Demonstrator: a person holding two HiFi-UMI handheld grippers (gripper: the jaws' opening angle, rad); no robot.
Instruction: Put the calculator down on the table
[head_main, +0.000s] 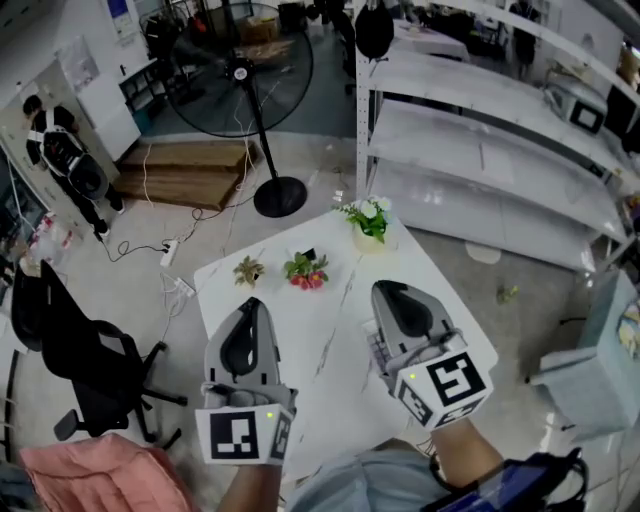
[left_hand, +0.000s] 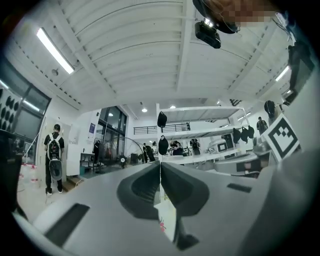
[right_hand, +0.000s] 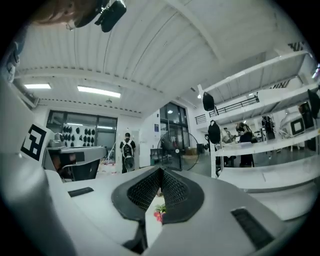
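No calculator shows in any view. In the head view both grippers are held high over the white marble-patterned table (head_main: 330, 330), pointing away from me. My left gripper (head_main: 251, 305) has its jaws together with nothing between them. My right gripper (head_main: 386, 289) is likewise shut and empty. In the left gripper view, the left gripper (left_hand: 160, 165) looks level across the room, its dark pads meeting at the tip. The right gripper (right_hand: 161, 171) in its own view also shows its pads touching, with a strip of table and pink flowers below them.
Three small plants stand at the table's far side: a white-flowered pot (head_main: 368, 222), pink flowers (head_main: 307, 270) and a dry sprig (head_main: 248, 270). A floor fan (head_main: 240, 70) stands beyond, white shelves (head_main: 480, 150) to the right, a black chair (head_main: 95, 360) to the left, and a person (head_main: 60, 150) far left.
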